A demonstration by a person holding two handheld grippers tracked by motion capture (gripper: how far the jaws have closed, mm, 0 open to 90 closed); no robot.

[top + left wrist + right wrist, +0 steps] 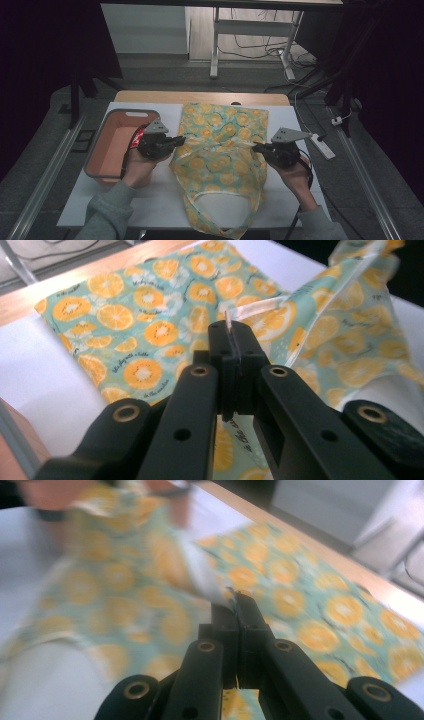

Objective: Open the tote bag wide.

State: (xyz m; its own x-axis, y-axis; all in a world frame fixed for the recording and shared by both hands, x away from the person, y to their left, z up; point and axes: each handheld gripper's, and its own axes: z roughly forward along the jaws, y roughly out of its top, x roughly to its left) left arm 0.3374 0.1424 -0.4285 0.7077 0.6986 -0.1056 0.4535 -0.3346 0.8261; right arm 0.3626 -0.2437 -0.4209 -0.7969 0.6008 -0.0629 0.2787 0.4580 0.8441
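Observation:
A teal cloth bag [220,145] printed with orange slices lies on the white table [165,195], its handles toward the near edge. My left gripper [180,140] is shut on the bag's left edge, with a thin strip of fabric [250,307] pinched between the jaw tips. My right gripper [256,147] is shut on the right edge of the bag [280,595]. Both hold the cloth slightly raised, and it stretches between them. The right gripper view is blurred on its left side.
A salmon-coloured bin [116,142] with a grey rim stands left of the bag, behind my left hand. A white power strip [322,146] lies at the table's right edge. A wooden strip [200,97] runs along the far side.

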